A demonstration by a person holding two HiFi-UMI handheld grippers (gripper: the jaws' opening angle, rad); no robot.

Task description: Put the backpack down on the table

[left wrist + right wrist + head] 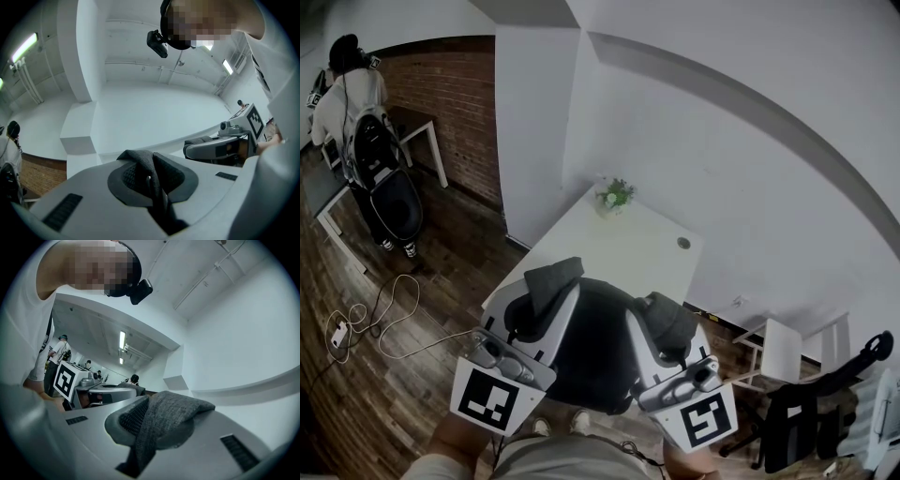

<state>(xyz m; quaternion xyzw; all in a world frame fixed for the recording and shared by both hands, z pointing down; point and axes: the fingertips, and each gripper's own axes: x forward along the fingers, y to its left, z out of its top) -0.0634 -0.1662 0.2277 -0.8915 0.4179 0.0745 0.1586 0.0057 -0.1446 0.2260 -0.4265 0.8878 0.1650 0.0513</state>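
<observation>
L tool [551,278], R tool [664,317]: backpack [592,354] between, by straps [151,174].

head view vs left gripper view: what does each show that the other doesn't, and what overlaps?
Head view only: the white table with its potted plant, the dark backpack body hanging between both grippers, and the wood floor.
Left gripper view only: a ceiling light and the head camera.
Both: the left hand-held gripper shut on a strap, the right hand-held gripper with its marker cube, the brick wall, and a person in the background.
</observation>
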